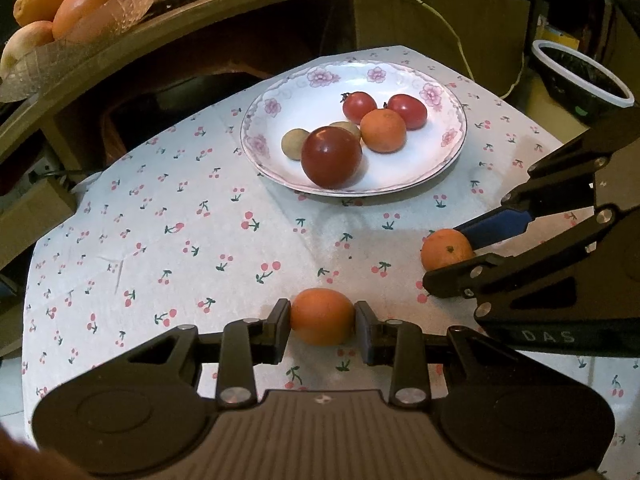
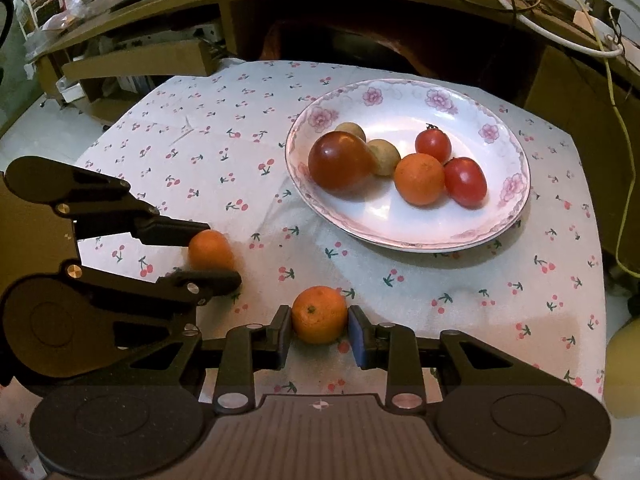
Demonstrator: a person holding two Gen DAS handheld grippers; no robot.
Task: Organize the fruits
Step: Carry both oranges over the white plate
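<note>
Oranges sit one in each tool: the left gripper [image 1: 322, 326] pinches one orange [image 1: 322, 316] and the right gripper [image 2: 319, 330] pinches the other orange [image 2: 319, 314], both near the front edge of the cherry-print tablecloth [image 1: 160, 240]. Judging by this, the pick-up step is in hand. Next, each should be carried to the flowered plate [image 2: 516, 200] and set beside the fruit already there
</note>
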